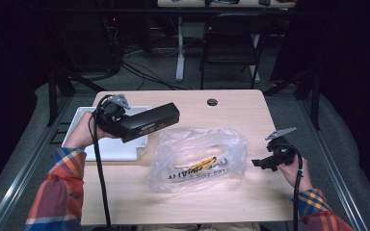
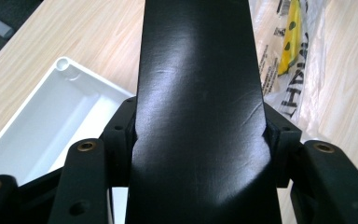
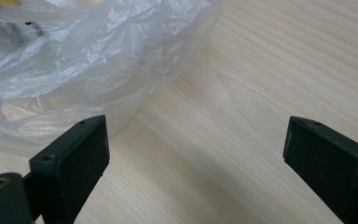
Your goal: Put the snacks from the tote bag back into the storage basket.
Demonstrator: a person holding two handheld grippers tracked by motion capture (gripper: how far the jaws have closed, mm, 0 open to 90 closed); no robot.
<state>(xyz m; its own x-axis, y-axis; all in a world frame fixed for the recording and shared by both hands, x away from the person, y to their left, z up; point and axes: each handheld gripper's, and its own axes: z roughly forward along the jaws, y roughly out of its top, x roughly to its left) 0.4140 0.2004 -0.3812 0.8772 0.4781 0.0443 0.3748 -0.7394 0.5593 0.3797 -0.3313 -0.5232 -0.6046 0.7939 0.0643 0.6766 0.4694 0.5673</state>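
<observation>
The left gripper [image 1: 125,126] is clamped on 1 long black box [image 1: 150,121], held above the table [image 1: 231,106] between 1 white tray [image 1: 84,117] and 1 clear plastic bag [image 1: 197,159]. The box looks stiff, smooth and probably slippery; a mid-length grip seems safest. The right gripper's [image 3: 196,144] jaws stand apart, empty.

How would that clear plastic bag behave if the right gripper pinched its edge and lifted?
The plastic bag is thin and crumpled, so it would likely flop and sag. Its glossy film may slip between the pads. The right gripper is open beside it.
</observation>
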